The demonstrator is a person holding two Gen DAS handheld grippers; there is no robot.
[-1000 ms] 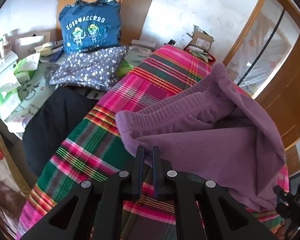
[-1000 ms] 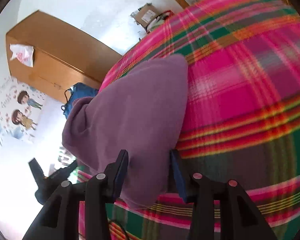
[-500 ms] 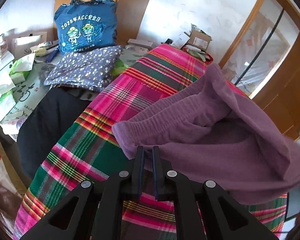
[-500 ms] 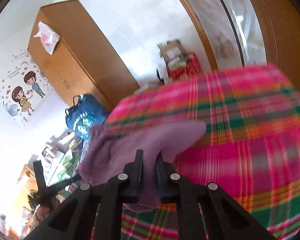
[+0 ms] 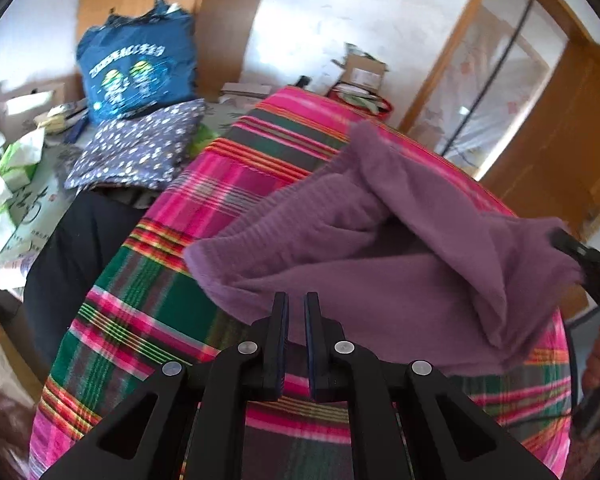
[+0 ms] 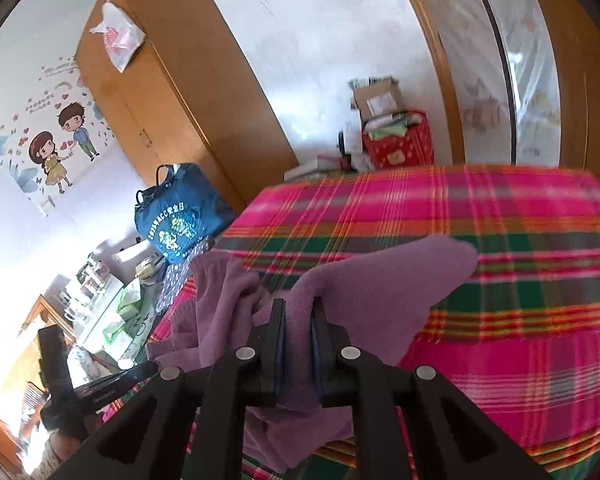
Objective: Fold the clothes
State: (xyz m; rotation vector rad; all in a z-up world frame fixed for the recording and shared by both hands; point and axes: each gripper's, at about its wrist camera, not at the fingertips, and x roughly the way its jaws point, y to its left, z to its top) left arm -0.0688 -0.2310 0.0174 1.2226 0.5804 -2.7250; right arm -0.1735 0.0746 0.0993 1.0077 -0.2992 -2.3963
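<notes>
The far part of the pink and green plaid blanket was left bare, so room was found there. The near part was covered by the soft purple fleece garment. The left side was crowded by a folded dark blue flowered cloth, a blue printed bag and green tissue packs. Boxes were piled past the far edge.
</notes>
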